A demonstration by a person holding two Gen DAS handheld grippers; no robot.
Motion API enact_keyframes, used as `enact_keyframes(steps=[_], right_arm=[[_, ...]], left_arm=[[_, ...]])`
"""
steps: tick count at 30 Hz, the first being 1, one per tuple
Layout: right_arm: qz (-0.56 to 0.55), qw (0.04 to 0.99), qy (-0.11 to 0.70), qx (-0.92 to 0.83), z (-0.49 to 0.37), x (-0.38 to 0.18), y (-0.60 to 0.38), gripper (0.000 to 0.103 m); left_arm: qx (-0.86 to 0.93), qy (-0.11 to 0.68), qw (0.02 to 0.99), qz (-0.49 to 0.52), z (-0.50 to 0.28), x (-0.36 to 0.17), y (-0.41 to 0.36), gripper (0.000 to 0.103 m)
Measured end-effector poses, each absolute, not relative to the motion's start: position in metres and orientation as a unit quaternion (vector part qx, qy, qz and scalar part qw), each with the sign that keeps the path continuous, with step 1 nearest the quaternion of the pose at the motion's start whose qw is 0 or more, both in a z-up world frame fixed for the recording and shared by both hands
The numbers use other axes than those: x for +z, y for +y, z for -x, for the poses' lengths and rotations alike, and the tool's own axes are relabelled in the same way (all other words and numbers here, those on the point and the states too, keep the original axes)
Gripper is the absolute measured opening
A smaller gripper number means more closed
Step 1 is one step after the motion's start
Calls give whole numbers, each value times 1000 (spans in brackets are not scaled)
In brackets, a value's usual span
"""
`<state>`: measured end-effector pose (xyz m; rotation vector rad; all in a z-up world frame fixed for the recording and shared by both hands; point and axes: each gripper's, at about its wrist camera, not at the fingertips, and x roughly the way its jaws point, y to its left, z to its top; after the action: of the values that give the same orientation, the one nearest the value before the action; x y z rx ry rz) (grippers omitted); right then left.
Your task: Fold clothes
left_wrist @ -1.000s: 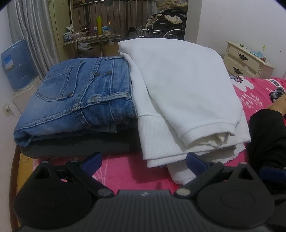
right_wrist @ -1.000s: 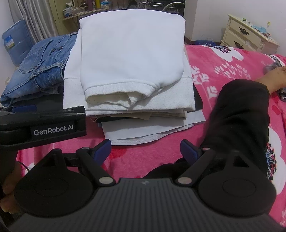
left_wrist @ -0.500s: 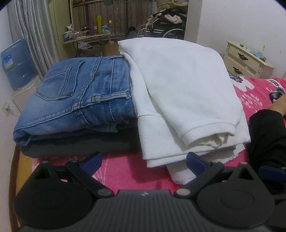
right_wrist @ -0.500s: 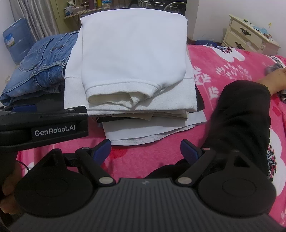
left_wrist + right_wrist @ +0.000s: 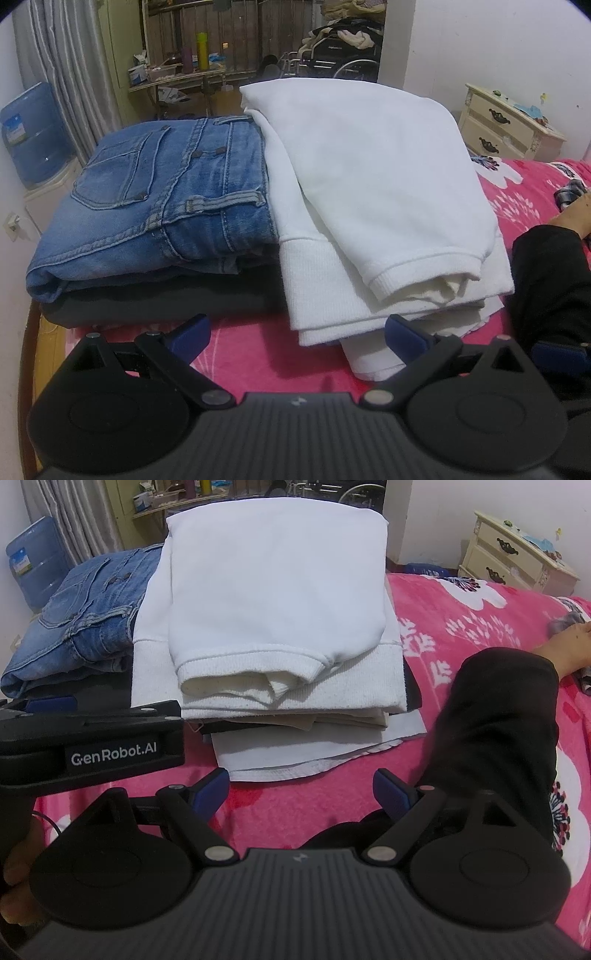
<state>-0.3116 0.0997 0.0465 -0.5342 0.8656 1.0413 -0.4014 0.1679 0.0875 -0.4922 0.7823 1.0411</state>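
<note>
Left gripper (image 5: 295, 334) and right gripper (image 5: 301, 792), both with jaws spread wide and empty, hover low over the pink floral bed (image 5: 480, 627), the folded white sweatshirt (image 5: 273, 602) stacked just ahead of them and the folded jeans (image 5: 159, 206) touching its left side.

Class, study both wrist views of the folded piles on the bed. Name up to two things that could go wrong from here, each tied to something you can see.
1. The white sweatshirt overhangs the jeans beside it; lifting either could drag the other out of its fold.
2. The dark garment lies close beside the open right gripper; it might snag a finger.
</note>
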Motion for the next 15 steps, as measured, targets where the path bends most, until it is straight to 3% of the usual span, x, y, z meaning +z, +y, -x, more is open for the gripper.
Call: enact_keyframes(steps=[15], right_arm=[[245,753,391,470,307,50,94,85]], left_arm=[[473,355,773,231,400,89,158,101]])
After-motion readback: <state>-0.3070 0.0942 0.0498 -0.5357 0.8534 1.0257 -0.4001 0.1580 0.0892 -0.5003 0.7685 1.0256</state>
